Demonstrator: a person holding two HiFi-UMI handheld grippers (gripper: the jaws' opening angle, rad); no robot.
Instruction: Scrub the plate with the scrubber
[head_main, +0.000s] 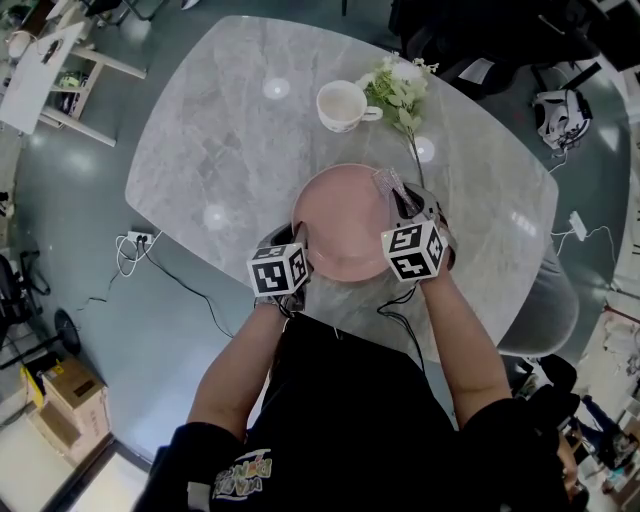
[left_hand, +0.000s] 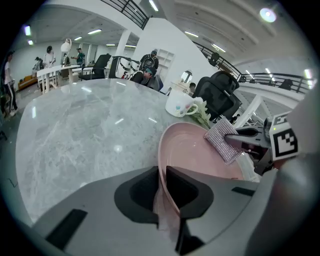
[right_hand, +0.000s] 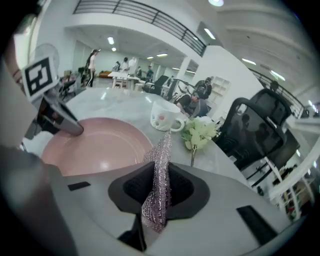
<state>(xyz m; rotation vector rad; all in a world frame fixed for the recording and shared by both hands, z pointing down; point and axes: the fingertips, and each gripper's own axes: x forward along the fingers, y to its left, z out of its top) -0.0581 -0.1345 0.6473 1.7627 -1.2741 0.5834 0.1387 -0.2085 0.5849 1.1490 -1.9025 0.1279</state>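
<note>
A person is standing at the near edge of a grey marble table (head_main: 215, 140), holding a gripper in each hand. The left gripper (left_hand: 162, 174) is clenching the near-left rim of a pink plate (head_main: 340, 225), with the rim running between its jaws. The plate is sitting near the table's near edge, in the middle. The right gripper (right_hand: 158, 176) is grasping a silvery mesh scrubber (right_hand: 161, 160) and holding it over the plate's far-right part. Beyond the plate, a white cup (head_main: 342, 105) is standing just left of pale flowers (head_main: 398, 88).
</note>
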